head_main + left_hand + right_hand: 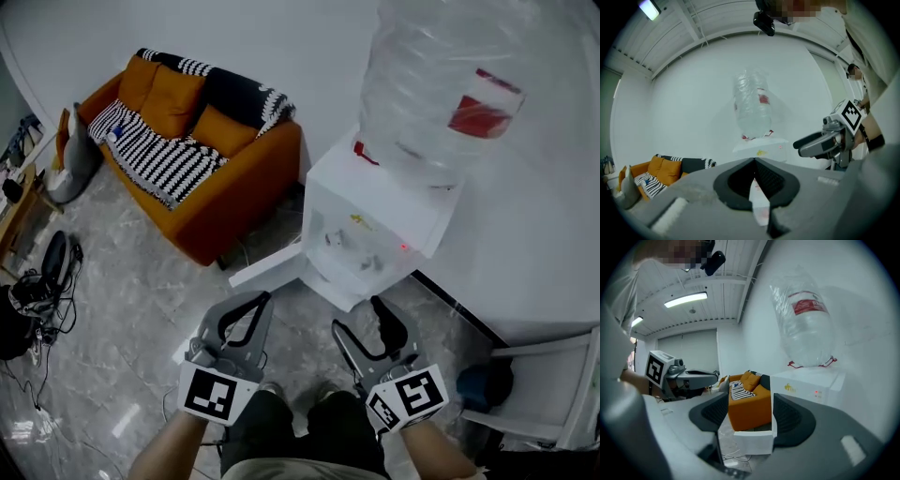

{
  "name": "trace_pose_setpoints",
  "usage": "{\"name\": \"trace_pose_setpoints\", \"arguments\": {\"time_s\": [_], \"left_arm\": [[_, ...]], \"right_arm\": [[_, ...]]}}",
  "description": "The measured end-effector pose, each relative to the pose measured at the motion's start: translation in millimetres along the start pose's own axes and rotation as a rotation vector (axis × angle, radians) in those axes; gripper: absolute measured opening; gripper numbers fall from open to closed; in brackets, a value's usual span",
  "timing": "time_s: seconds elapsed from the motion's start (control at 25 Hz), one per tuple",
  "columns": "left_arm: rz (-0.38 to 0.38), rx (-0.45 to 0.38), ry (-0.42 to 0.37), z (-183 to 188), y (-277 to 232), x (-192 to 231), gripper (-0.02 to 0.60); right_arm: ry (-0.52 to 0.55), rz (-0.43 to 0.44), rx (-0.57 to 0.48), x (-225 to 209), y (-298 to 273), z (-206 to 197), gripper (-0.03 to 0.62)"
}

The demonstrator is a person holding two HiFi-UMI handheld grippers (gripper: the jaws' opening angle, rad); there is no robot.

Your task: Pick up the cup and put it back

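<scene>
No cup shows in any view. A white water dispenser (375, 202) with a big clear bottle (441, 84) on top stands ahead of both grippers; its tap recess (352, 248) holds no cup that I can make out. My left gripper (261, 300) is held low before it, its jaws meeting at the tips with nothing between them. In the left gripper view the left gripper (754, 161) points at the dispenser (761, 149). My right gripper (358, 315) stands open and empty beside it. In the right gripper view a wide gap shows at the right gripper (749, 401).
An orange sofa (206, 159) with striped and black throws stands at the back left. A white board (267, 267) lies at the dispenser's foot. Cables and gear (42, 281) clutter the floor at left. A white frame with a dark object (562, 375) sits at right.
</scene>
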State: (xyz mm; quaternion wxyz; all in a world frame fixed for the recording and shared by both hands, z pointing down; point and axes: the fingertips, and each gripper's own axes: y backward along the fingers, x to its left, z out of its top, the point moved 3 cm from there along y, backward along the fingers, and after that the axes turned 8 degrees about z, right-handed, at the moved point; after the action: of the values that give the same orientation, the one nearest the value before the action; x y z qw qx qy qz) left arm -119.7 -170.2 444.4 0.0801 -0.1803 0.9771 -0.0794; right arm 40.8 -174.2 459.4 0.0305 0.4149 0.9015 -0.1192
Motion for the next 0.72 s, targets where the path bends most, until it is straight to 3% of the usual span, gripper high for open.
{"name": "trace_pose_setpoints", "arguments": {"time_s": [0.12,0.28,0.52,0.72], "left_arm": [[-0.020,-0.003,-0.006,-45.7,-9.0,-6.4,0.002],[-0.046,-0.044,-0.098,-101.0,-22.1,-15.8,0.002],[-0.036,-0.037,-0.052,-192.5,-48.2,-18.7,0.002],[-0.058,-0.068,-0.082,-254.4,-66.5,-23.6,0.002]], "right_arm": [[-0.008,0.007,-0.015,-5.8,-4.9,-34.4,0.304],[0.003,0.007,-0.014,-16.9,-14.9,-91.1,0.305],[0.018,0.012,-0.013,-41.6,-38.3,-181.8,0.305],[0.027,0.037,-0.003,-61.2,-55.9,-249.2,0.305]]}}
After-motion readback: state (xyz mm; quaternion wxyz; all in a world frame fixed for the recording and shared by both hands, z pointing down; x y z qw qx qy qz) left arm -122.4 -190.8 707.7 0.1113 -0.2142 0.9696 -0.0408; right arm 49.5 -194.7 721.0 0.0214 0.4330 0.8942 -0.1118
